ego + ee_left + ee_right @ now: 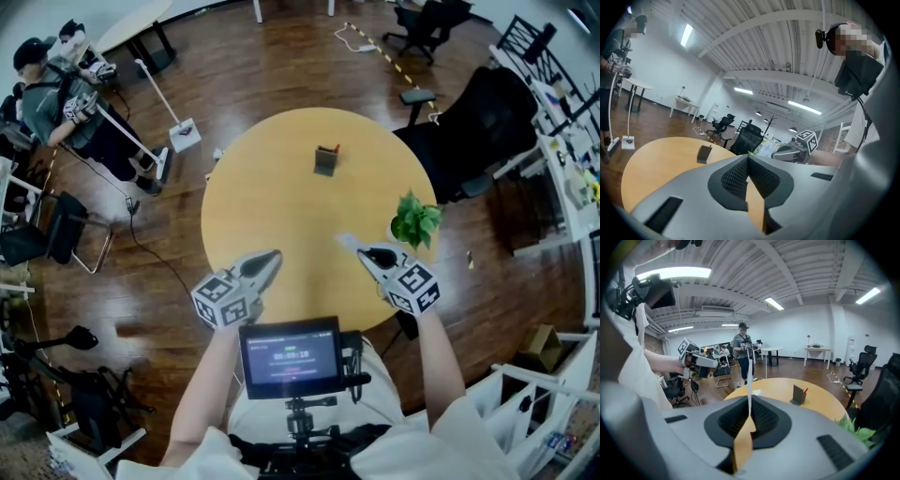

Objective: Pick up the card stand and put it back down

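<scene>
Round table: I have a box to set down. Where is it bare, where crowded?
The table is bare from the card stand out to the left rim and across the middle. Crowded at the right rim, by the potted plant.

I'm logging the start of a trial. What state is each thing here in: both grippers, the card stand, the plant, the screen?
Left gripper: jaws together, empty.
Right gripper: jaws together, empty.
Dark grey card stand: upright on the round wooden table, apart from both grippers.
Small green potted plant: upright at the table's right edge.
Small chest-mounted screen: lit.
</scene>
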The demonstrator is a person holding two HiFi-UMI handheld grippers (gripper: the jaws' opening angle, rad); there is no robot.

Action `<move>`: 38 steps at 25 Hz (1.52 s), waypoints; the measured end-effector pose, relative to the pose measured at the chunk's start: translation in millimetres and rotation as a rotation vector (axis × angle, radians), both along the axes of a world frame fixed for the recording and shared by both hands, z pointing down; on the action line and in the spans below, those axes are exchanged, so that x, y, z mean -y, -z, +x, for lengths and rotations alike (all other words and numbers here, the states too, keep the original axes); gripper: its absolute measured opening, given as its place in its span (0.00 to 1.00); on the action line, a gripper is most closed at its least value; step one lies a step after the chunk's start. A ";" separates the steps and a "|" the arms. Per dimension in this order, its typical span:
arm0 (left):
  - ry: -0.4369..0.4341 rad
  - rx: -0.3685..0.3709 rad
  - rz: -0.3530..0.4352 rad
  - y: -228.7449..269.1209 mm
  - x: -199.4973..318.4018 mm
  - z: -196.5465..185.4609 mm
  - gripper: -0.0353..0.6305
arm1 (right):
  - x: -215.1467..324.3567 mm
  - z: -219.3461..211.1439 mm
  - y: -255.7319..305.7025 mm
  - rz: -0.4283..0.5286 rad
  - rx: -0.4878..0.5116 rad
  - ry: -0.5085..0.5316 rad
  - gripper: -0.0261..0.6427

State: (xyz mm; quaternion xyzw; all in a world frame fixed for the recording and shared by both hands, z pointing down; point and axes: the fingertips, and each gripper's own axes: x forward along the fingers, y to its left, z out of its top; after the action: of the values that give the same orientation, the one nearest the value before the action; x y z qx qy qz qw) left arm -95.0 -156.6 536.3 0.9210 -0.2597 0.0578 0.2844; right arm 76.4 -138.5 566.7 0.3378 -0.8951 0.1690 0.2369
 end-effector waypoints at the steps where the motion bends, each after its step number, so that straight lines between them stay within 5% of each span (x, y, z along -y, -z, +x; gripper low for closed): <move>1: -0.010 0.000 0.008 5.2 -0.3 1.0 0.05 | -0.2 -1.1 7.3 0.002 0.002 0.009 0.07; 19: -0.047 -0.013 0.084 64.3 2.6 2.1 0.05 | -13.5 6.2 110.3 0.092 0.044 0.044 0.07; 38: -0.015 -0.022 0.076 68.1 0.8 5.7 0.05 | -28.4 5.6 122.1 0.107 0.060 0.051 0.07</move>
State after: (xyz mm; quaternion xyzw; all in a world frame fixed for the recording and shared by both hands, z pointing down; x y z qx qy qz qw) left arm -89.3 -157.4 468.2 0.9338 -0.2515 0.0401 0.2514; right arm 82.0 -110.1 444.5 0.3220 -0.9179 0.1248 0.1957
